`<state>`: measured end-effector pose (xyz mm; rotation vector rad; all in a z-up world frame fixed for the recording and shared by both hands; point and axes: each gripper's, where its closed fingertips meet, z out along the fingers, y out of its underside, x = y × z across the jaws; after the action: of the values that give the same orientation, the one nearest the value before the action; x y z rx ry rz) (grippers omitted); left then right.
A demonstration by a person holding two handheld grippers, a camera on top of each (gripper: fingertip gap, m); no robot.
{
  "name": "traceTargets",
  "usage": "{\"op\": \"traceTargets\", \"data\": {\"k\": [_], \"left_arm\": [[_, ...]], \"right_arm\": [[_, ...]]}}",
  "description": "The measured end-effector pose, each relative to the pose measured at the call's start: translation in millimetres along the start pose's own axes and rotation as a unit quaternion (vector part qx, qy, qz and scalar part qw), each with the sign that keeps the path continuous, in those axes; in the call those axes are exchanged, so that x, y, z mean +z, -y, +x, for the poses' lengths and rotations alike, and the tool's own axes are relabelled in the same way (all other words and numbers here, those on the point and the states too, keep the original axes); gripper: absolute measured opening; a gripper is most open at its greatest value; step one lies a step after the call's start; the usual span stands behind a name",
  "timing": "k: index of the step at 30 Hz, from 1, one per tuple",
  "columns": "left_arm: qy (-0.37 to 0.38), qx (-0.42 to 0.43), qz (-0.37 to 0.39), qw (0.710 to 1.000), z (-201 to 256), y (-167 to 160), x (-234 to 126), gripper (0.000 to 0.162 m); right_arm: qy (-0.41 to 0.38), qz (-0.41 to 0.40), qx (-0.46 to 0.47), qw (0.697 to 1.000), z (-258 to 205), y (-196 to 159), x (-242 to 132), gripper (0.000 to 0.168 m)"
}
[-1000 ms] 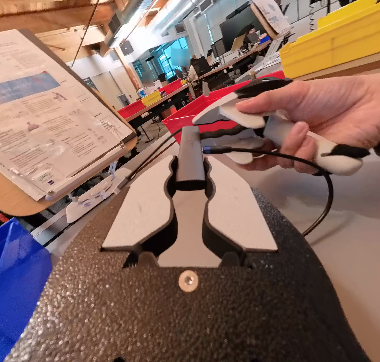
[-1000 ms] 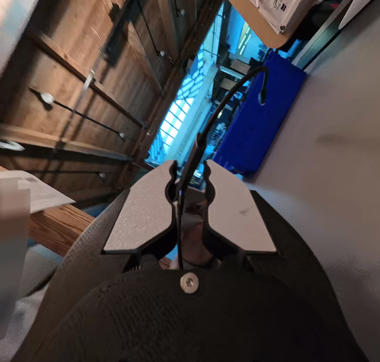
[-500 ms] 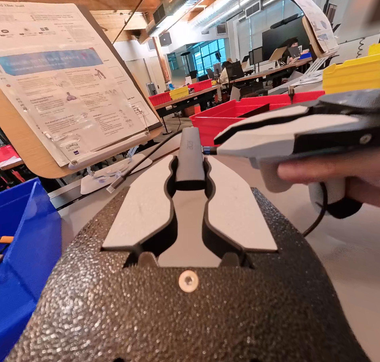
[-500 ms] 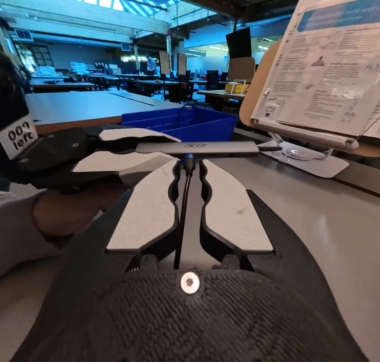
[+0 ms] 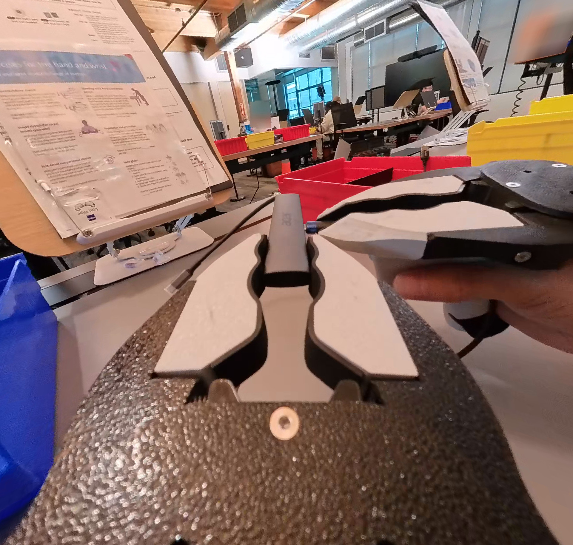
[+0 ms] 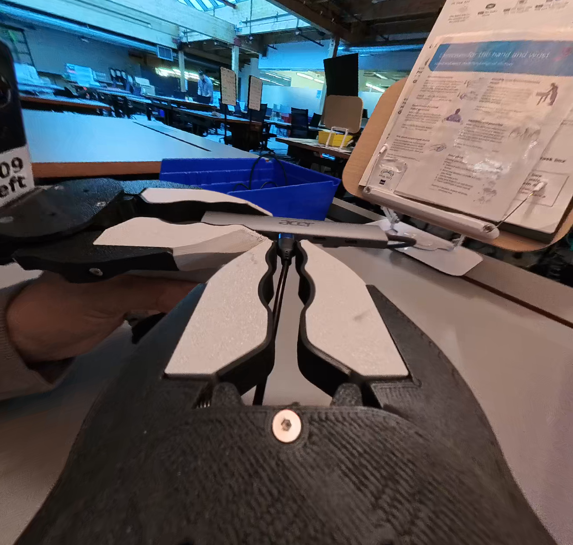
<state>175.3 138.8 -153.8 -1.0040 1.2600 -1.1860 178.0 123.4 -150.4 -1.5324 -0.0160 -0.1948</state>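
My left gripper (image 5: 286,251) is shut on a grey USB hub (image 5: 286,220) and holds it level above the grey table, its pads pressed on both long sides. My right gripper (image 6: 284,246) comes in from the side at a right angle. It is shut on a black cable plug with a blue collar (image 6: 283,240) that sits in the hub's (image 6: 310,228) side port. The plug's black cable (image 6: 279,291) runs back between my right fingers. In the left wrist view the right gripper (image 5: 319,227) pinches the blue plug (image 5: 311,227). The hub's own short cable (image 5: 217,245) hangs off its far end.
A document stand with a laminated sheet (image 5: 93,121) stands just behind the hub and also shows in the right wrist view (image 6: 480,127). A blue bin (image 6: 263,183) with cables is to the left. Red (image 5: 341,183) and yellow (image 5: 521,139) bins are to the right. Left and right tips are no more than a few centimetres apart.
My right gripper swung from pointing upward to level beside the hub, and its fingers narrowed from loosely around the cable onto the plug. My left gripper kept its hold on the hub.
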Motion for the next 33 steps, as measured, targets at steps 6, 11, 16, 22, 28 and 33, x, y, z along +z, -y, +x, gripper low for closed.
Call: {"op": "traceTargets", "data": {"k": [6,11,16,22,28,33], "left_arm": [[0.002,-0.005,0.008,1.000,2.1,4.8,-2.0,0.025],[0.040,-0.004,-0.012,0.999,-5.7,-0.2,-8.1,0.024],[0.098,0.019,0.005,0.995,-68.6,21.4,-45.8,0.024],[0.070,0.105,0.014,0.992,-32.9,44.8,-46.1,0.024],[0.076,0.064,0.026,0.995,-45.1,50.1,-53.0,0.024],[0.055,0.048,0.021,0.997,-42.8,44.0,-50.7,0.024]], "right_arm": [[0.026,0.008,0.075,0.997,-1.7,6.9,-3.6,0.011],[0.027,-0.015,0.078,0.996,-7.4,-0.4,-5.2,0.011],[0.005,-0.029,0.129,0.991,10.4,-8.9,-35.0,0.011],[0.013,0.023,0.045,0.999,43.2,62.6,-49.6,0.011],[0.002,0.049,-0.040,0.998,91.0,145.1,-73.9,0.011],[-0.042,0.040,-0.062,0.996,151.5,192.6,-90.8,0.011]]}}
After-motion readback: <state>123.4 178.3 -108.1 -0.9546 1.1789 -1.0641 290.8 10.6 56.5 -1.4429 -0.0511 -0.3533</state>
